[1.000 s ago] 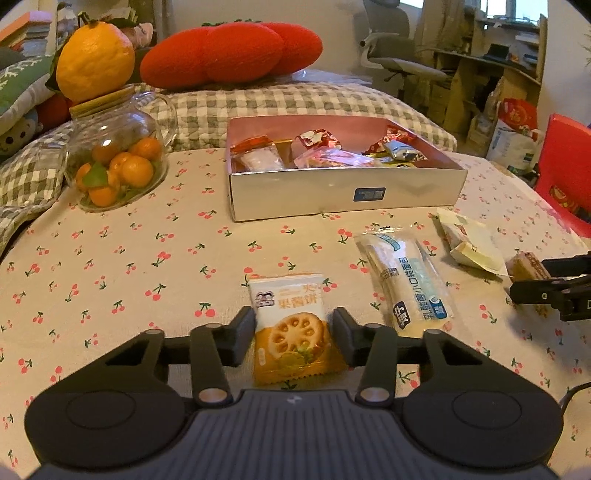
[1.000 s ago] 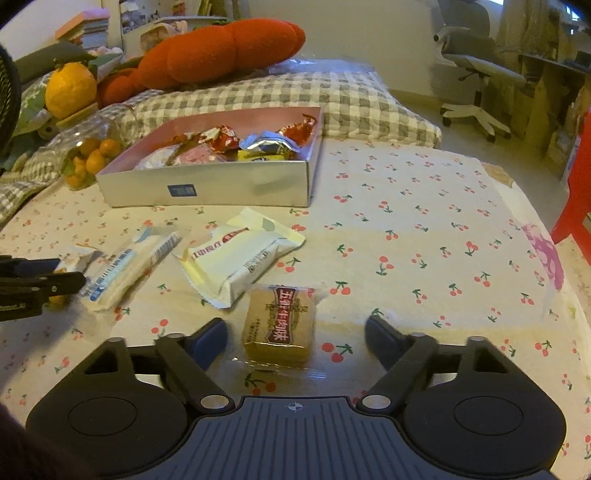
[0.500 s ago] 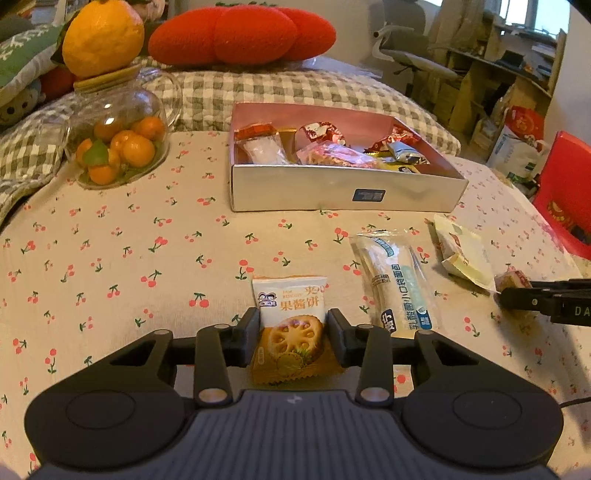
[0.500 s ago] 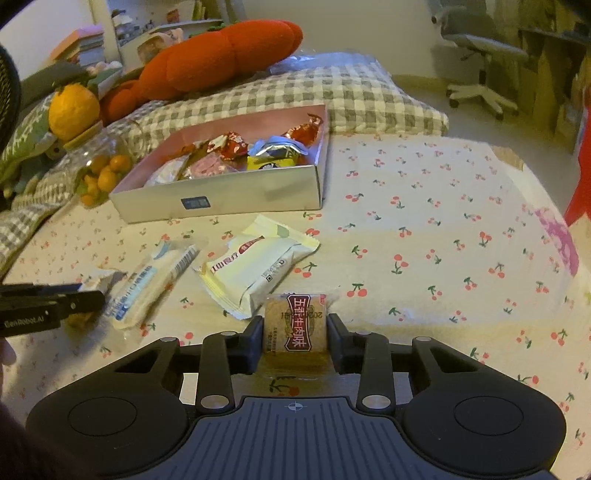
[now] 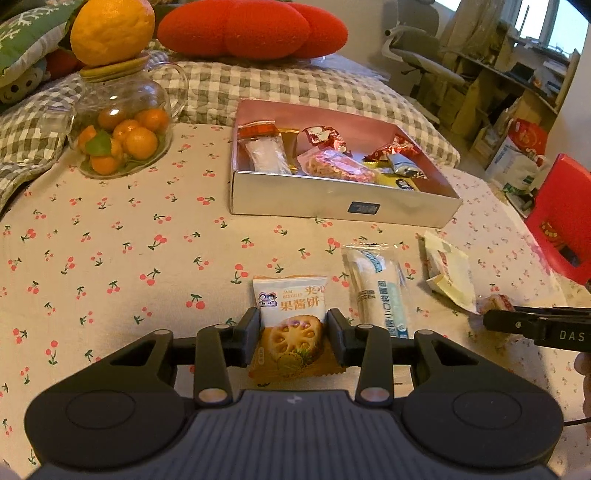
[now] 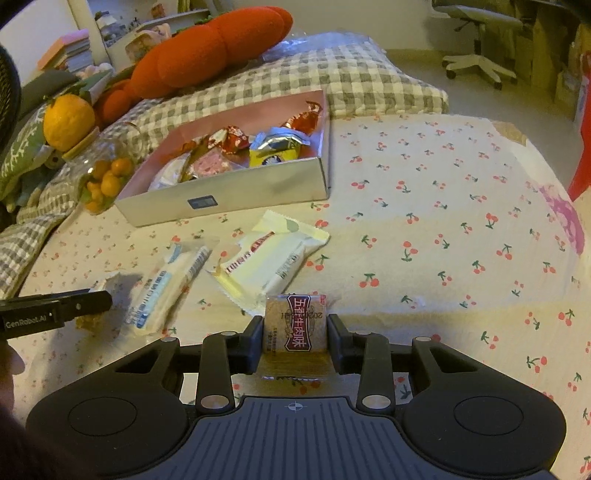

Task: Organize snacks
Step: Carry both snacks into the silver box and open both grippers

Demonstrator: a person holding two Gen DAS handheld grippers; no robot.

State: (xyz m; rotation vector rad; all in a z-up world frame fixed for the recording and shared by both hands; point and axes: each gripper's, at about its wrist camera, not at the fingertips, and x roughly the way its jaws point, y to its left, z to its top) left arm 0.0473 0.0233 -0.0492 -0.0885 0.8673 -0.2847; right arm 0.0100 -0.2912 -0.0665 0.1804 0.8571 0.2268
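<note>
Orange biscuit packet (image 5: 293, 325), brown beef packet (image 6: 295, 326)

Left gripper (image 5: 293, 330) tilts downward, its 2 fingers pressed on a packet. Right gripper (image 6: 295, 334) tilts likewise, its 2 fingers clamping another, to the right.

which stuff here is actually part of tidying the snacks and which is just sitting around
Part of the job:
- jam biscuit packet, held in the left tongs
- brown beef snack, held in the right tongs
- long clear packet
- cream packet
- snack box

Just lying about:
- jar of oranges
- red cushion
- checked quilt
- office chair
</note>
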